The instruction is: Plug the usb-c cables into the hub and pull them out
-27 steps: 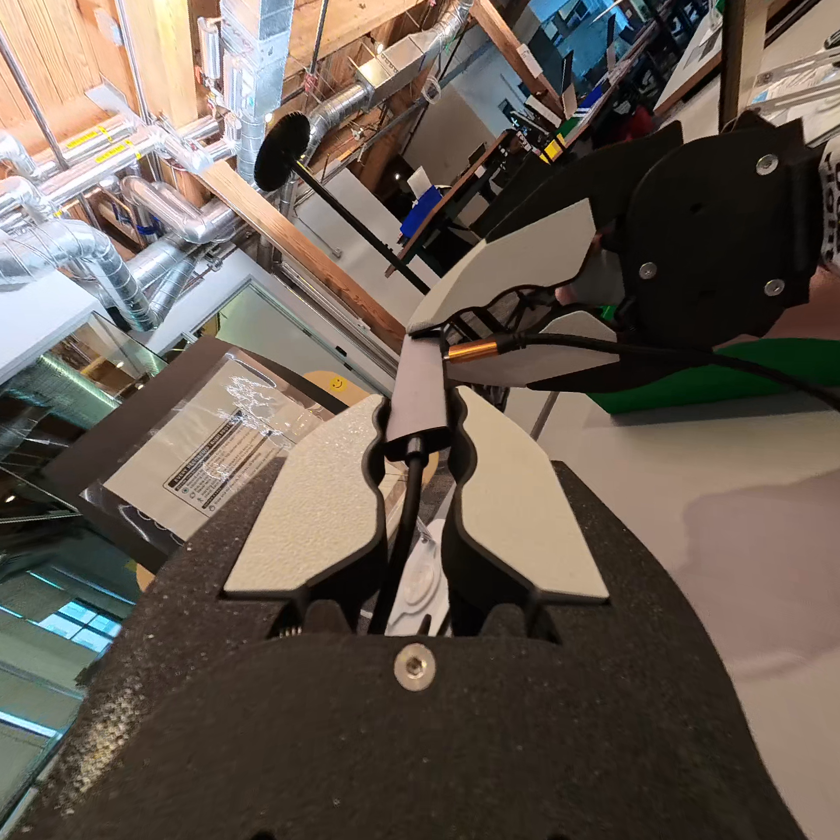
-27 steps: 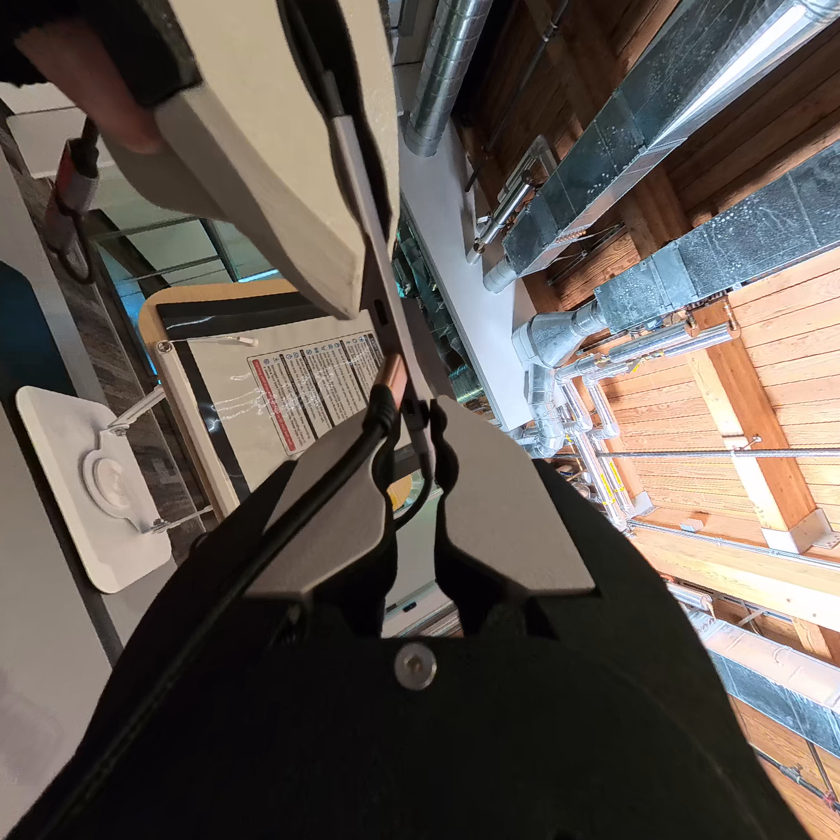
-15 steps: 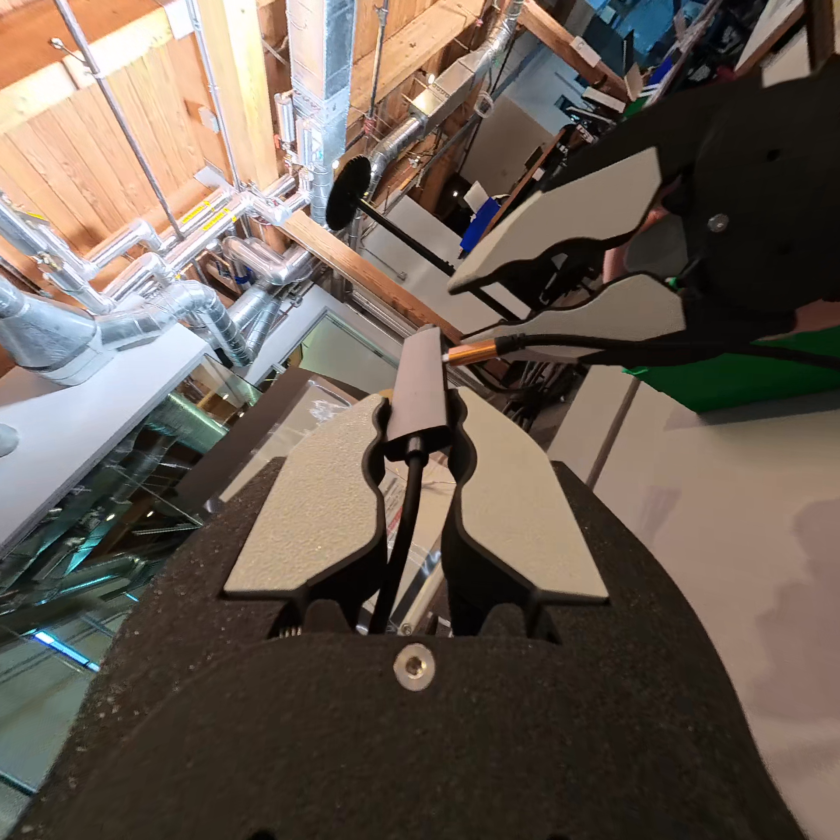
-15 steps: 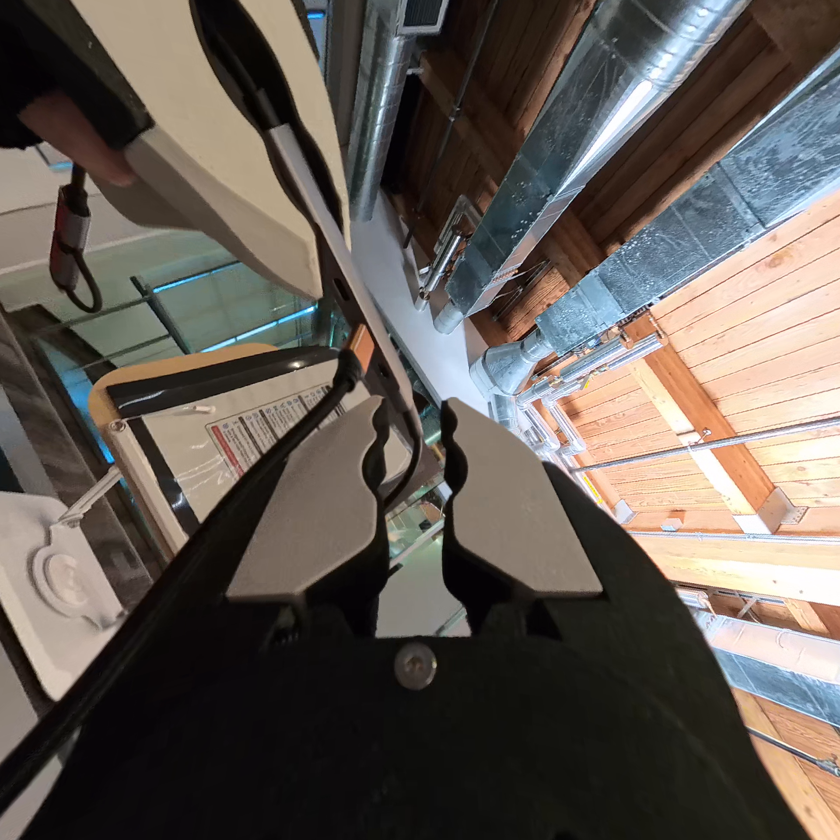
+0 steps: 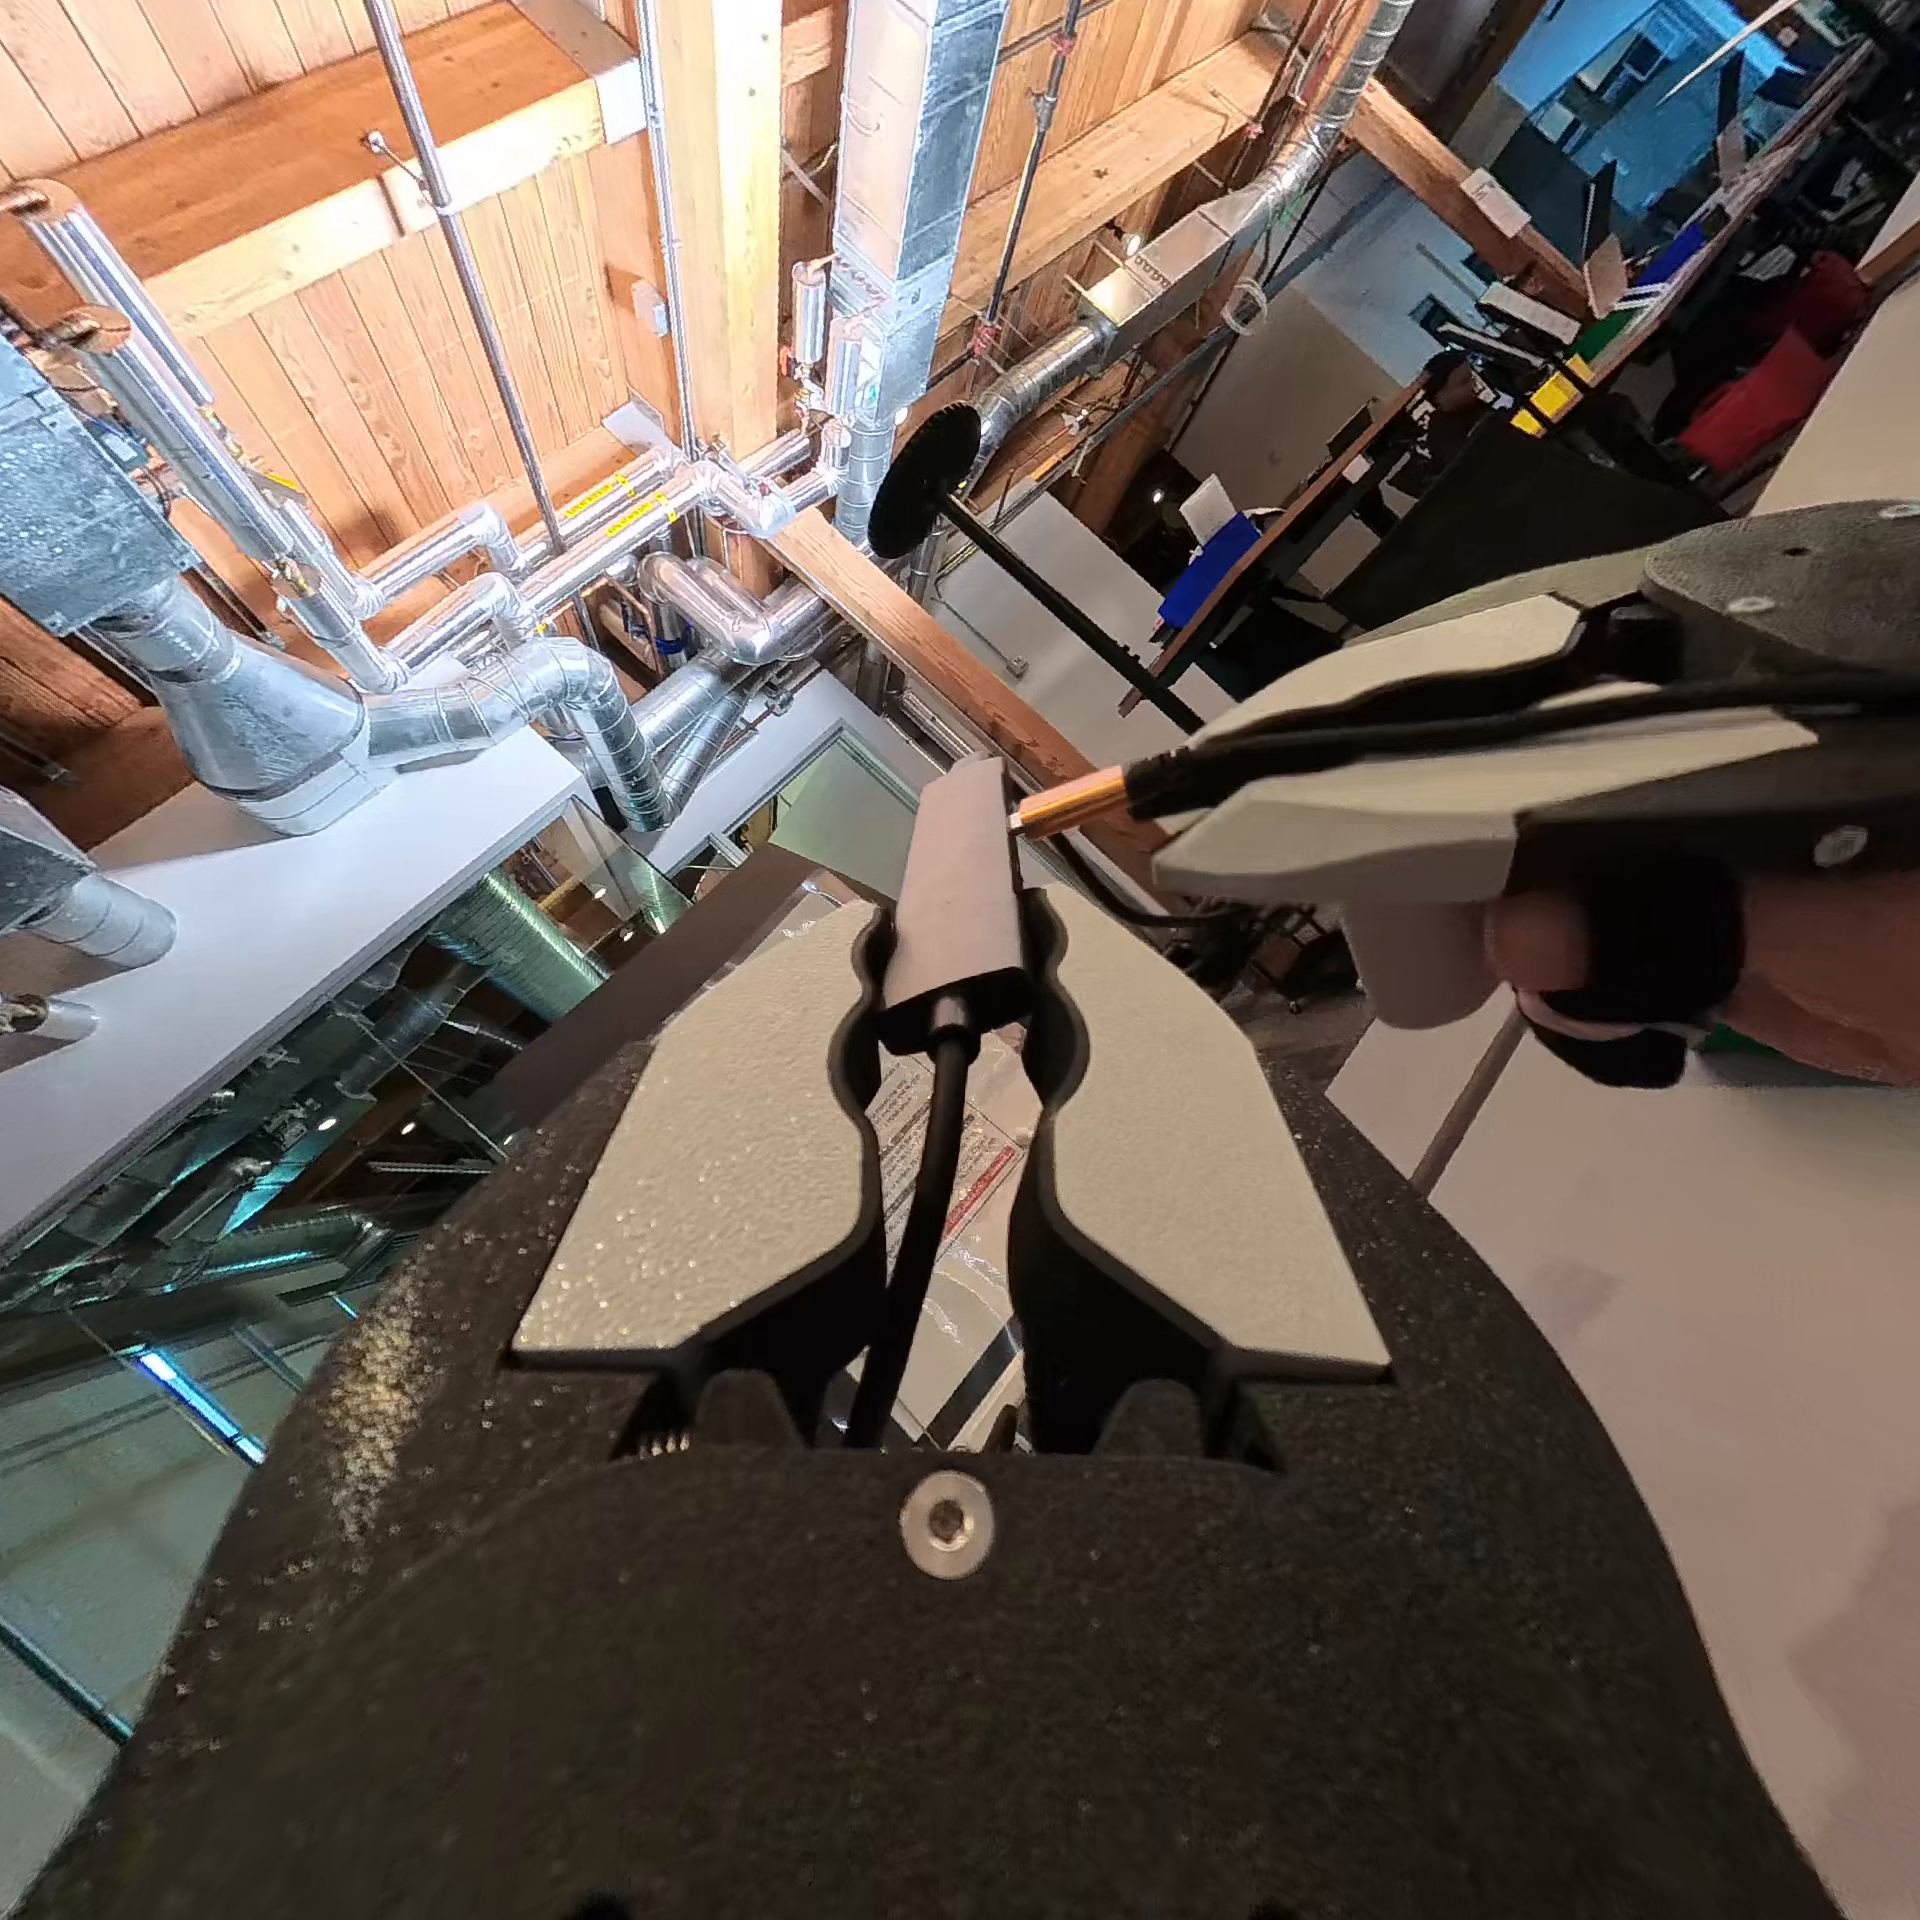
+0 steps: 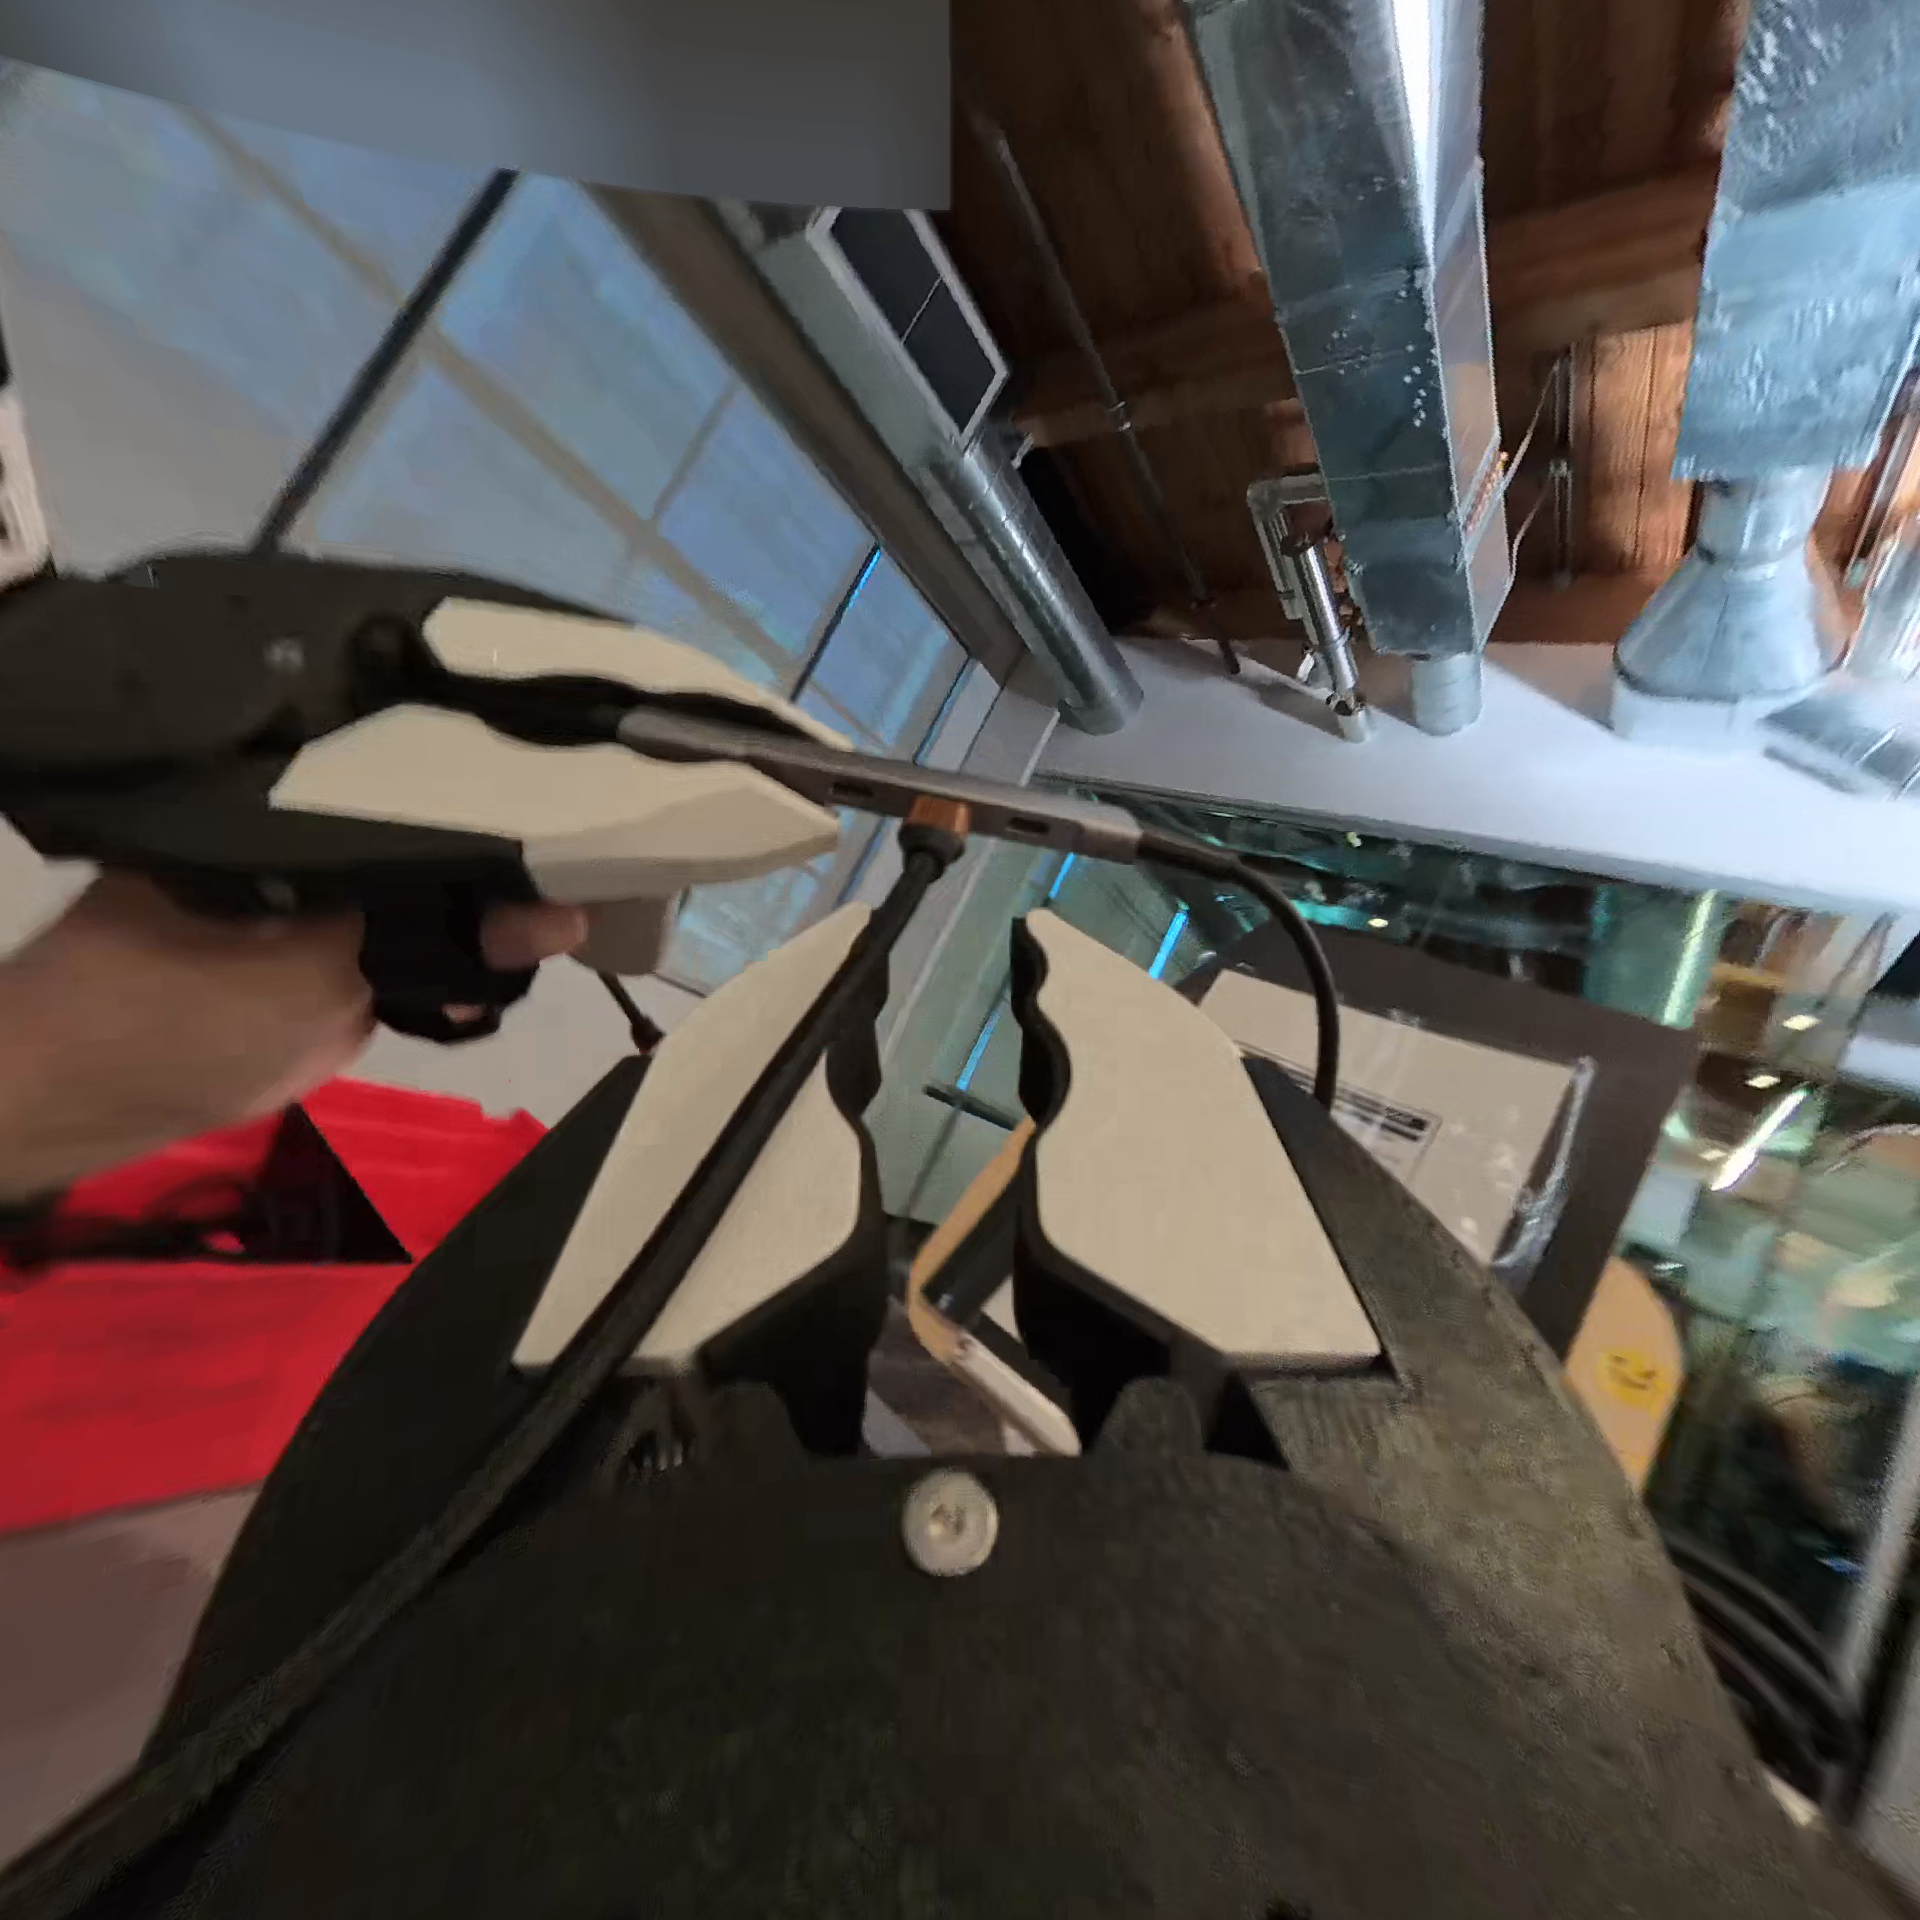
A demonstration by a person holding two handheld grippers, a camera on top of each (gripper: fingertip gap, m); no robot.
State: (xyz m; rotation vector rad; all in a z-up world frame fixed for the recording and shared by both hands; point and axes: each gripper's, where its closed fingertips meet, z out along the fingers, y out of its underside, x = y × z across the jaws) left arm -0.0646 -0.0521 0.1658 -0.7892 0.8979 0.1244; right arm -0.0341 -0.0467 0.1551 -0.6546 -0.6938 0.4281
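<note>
My left gripper [image 5: 961, 914] is shut on a slim dark grey hub [image 5: 956, 862] and holds it in the air; the hub's own black lead runs back between the fingers. A black usb-c cable [image 5: 1455, 727] with a copper-coloured plug [image 5: 1070, 810] sits in a side port of the hub. My right gripper [image 6: 943, 925] is open just below the plug [image 6: 935, 816]; the cable only lies across its left finger [image 6: 748, 1122]. The right wrist view shows the hub [image 6: 987, 805] sticking out of the left gripper [image 6: 810, 774]. The right gripper [image 5: 1179, 805] also shows in the left wrist view.
A white table [image 5: 1662, 1351] lies to the right, below the hands. A framed sign board [image 6: 1455, 1143] stands behind the hub. A red cloth-like thing [image 6: 208, 1351] lies at the left. Ducts and wooden beams fill the background. A black pole with a disc [image 5: 925, 478] stands behind. Left tips to right tips: about 4 cm.
Both grippers have swung round and tilted up. The right gripper's jaws have opened wider and drawn back a little from the plug. The plug stays in the hub, which the left gripper still holds.
</note>
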